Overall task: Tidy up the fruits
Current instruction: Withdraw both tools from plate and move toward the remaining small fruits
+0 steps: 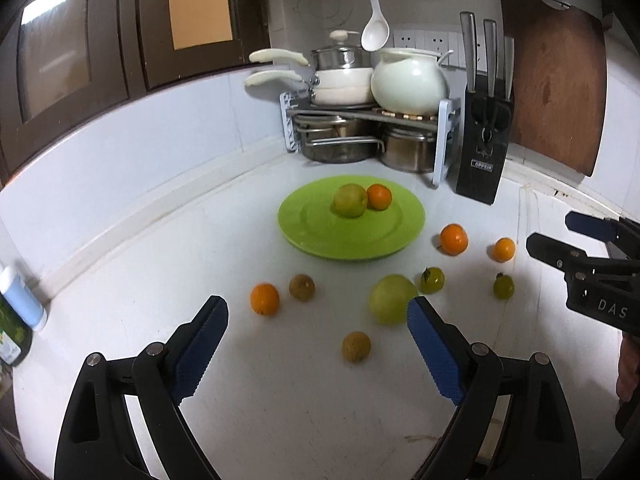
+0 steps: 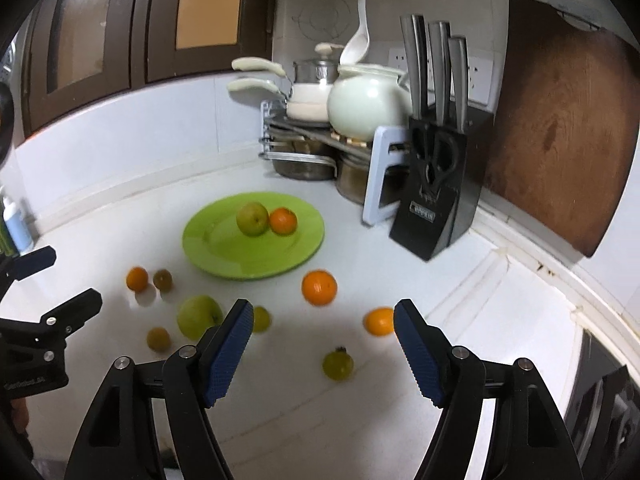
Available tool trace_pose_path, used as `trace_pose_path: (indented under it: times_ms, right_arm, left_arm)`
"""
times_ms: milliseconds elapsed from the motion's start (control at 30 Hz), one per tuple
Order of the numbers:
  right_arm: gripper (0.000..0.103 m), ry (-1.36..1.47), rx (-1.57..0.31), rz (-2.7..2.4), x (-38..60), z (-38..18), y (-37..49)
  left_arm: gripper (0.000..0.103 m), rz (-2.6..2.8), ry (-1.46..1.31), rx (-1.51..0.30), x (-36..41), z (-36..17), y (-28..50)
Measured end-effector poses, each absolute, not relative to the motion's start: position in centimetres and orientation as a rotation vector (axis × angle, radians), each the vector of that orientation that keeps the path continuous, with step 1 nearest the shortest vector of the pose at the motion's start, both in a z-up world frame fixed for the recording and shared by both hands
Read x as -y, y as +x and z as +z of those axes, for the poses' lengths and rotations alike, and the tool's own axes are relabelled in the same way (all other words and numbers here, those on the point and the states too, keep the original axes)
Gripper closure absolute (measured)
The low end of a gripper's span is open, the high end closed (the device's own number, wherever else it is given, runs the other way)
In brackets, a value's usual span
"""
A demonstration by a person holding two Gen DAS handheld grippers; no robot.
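A green plate [image 1: 352,240] [image 2: 224,256] on the white counter carries a green apple [image 1: 350,200] and an orange [image 1: 379,197]. Loose fruit lies in front of it: a big green apple [image 1: 392,299] [image 2: 198,316], three oranges [image 1: 265,299] [image 1: 454,239] [image 1: 504,249], two brown fruits [image 1: 302,287] [image 1: 356,346] and two small green tomatoes [image 1: 432,280] [image 1: 503,286]. My left gripper [image 1: 316,308] [image 2: 72,276] hangs open over the near brown fruit, holding nothing. My right gripper [image 2: 324,308] [image 1: 550,230] is open above a green tomato [image 2: 338,365], empty too.
A black knife block [image 1: 482,152] and a rack of pots [image 1: 360,120] fill the back corner. A wooden cutting board [image 1: 556,80] leans on the right wall. A bottle [image 1: 22,300] stands at the left edge by the backsplash.
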State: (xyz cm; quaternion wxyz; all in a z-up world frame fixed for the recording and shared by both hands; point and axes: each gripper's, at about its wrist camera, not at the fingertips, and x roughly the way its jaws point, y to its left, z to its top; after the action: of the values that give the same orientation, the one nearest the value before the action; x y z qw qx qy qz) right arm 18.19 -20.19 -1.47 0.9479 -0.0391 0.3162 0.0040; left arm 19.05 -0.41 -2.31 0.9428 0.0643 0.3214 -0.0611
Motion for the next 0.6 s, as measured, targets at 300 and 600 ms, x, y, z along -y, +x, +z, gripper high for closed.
trace_pose_path:
  times_ms: [300,600]
  right_arm:
    - [0.030,-0.038,-0.751,0.029,20.9,-4.9,18.8]
    - [0.030,-0.019,-0.830,0.030,22.1,-7.6,20.2]
  left_arm:
    - [0.012,-0.113,0.135,-0.727,0.9,-5.5,19.6]
    - [0.024,-0.111,0.137,-0.794,2.0,-7.9,20.8]
